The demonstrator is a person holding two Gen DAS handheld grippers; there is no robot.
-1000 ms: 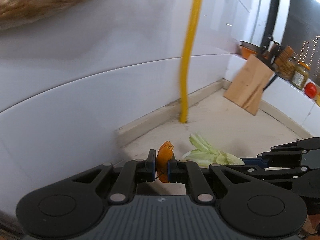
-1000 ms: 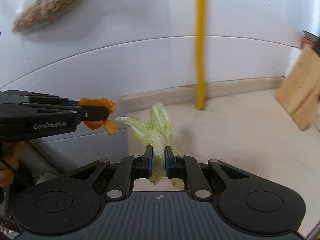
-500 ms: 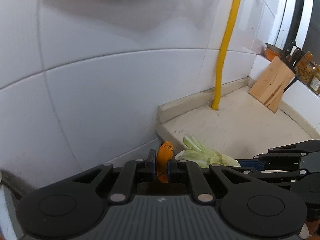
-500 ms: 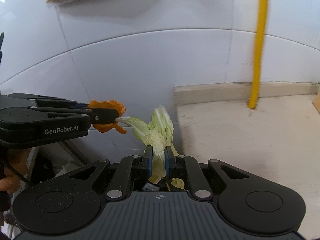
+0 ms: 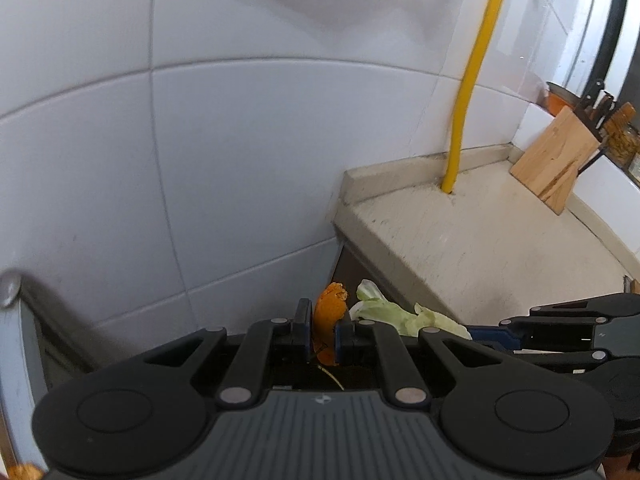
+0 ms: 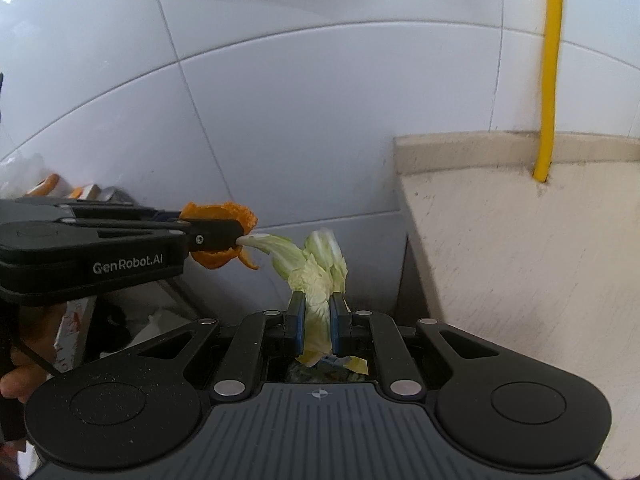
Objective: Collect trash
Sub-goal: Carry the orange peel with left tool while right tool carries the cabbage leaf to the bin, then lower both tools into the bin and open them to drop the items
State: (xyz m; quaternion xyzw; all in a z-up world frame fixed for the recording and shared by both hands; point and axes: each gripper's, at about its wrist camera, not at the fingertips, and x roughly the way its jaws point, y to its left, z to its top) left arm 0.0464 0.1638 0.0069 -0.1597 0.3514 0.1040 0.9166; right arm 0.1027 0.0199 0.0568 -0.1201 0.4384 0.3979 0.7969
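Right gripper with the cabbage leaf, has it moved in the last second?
Yes. The right gripper and its cabbage leaf have shifted left, off the counter; the yellow pipe now sits far right.

Right gripper (image 6: 317,322) clamps a pale green cabbage leaf (image 6: 316,276); left gripper (image 6: 240,240), beside the leaf, clamps crumpled orange peel (image 6: 224,236).

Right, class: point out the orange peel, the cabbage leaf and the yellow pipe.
orange peel (image 5: 329,309), left wrist view, upper flap.
cabbage leaf (image 6: 317,280), right wrist view, pale centre.
yellow pipe (image 6: 549,80), right wrist view, mid-length.
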